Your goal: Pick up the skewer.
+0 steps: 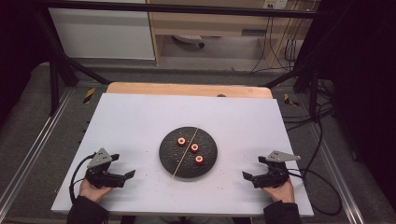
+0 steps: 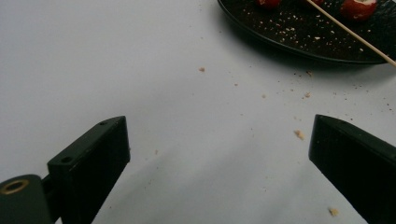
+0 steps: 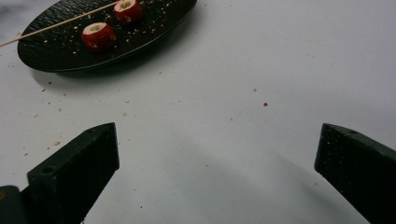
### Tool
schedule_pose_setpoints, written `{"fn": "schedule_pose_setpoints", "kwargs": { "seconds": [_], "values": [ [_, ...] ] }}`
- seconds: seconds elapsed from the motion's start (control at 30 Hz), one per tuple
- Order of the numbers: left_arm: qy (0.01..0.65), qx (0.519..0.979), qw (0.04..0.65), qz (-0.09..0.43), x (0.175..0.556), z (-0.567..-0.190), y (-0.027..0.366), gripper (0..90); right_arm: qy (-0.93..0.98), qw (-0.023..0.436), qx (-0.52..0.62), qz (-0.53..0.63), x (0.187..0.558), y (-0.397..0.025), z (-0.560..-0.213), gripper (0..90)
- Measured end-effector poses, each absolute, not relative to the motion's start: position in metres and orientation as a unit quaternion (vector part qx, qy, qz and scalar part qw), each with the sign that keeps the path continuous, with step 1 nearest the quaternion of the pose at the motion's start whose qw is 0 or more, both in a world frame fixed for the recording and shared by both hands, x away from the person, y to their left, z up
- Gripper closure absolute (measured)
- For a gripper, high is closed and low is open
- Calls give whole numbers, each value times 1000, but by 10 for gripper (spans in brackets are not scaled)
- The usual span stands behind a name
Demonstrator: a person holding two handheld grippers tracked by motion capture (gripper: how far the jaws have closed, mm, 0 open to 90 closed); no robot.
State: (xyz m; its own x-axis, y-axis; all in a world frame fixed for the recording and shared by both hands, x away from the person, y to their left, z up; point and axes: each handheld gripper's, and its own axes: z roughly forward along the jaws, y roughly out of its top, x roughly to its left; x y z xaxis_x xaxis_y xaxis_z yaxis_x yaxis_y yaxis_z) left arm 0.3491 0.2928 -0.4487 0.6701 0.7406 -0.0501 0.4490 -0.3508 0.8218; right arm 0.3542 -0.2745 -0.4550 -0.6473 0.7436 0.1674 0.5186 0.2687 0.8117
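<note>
Three red hollow-cored fruit pieces (image 1: 191,148) and thin wooden skewer (image 1: 185,153) lay on round black textured plate (image 1: 168,158), worktop (image 1: 135,116) centre. Left tool (image 1: 122,178), right tool (image 1: 249,177): jaws spread, empty, well apart from plate. Likely step: threading; advisable to steady skewer first.

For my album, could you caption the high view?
Two open hand-held grippers, left and right, flank a black plate holding three red pieces and a skewer.

a round black plate (image 1: 167,158) sits at the middle of a white table (image 1: 130,121). three small red rolls with pale centres (image 1: 181,141) lie on it, apart from one another. a thin wooden skewer (image 1: 179,166) lies diagonally across the plate, its near end overhanging the rim.
</note>
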Motion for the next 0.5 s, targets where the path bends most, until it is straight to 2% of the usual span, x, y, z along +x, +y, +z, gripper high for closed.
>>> {"fn": "schedule_pose_setpoints", "kwargs": {
  "seconds": [0.5],
  "values": [
    [371, 806, 431, 164, 349, -446, 287, 52, 788, 125, 399, 451, 354, -273, -456, 7]
  ]
}}
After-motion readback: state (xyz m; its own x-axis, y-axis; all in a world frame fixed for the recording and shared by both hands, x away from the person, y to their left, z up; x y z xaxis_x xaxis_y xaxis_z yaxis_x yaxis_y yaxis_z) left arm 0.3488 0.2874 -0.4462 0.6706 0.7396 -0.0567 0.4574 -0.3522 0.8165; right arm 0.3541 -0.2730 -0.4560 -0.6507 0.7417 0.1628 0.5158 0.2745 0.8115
